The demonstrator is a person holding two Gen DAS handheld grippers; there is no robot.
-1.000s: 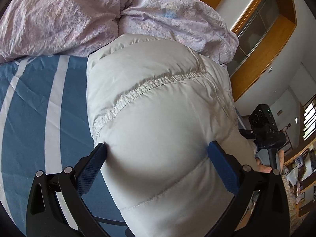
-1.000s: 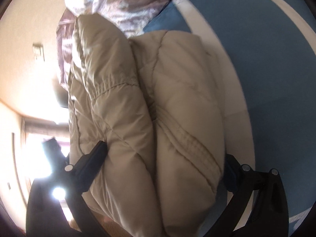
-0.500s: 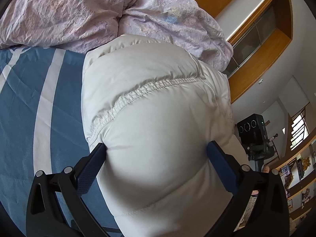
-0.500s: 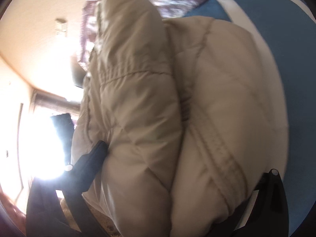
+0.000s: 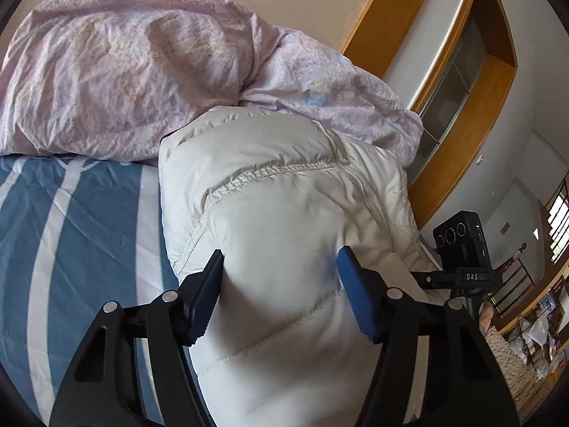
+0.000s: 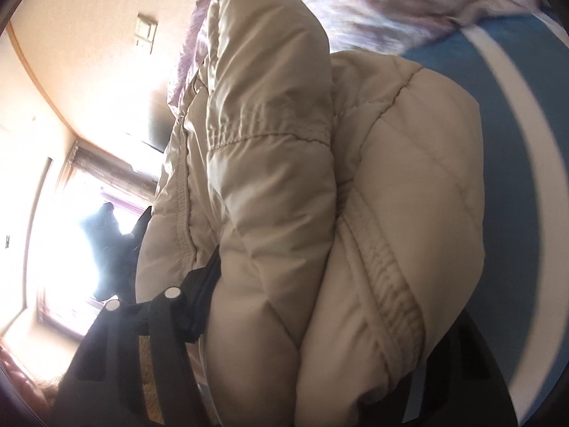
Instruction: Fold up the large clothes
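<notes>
between both tools' just-closing jaws [image 5: 281, 277] [image 6: 320, 302], folded puffer jacket [image 5: 284, 213], pinched

Left view evenly daylit, sharp; right view blown out by window [image 6: 60, 235] glare, soft; fisheye-curved edges.

Pale cream quilted puffer jacket [image 5: 284, 220], folded into a thick bundle, on the blue-and-white striped bedspread [image 5: 71, 231]

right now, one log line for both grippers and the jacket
left gripper: fingers just closed on jacket | right gripper: just closed on same jacket, far finger hidden | jacket: folded bundle over striped bed sheet
</notes>
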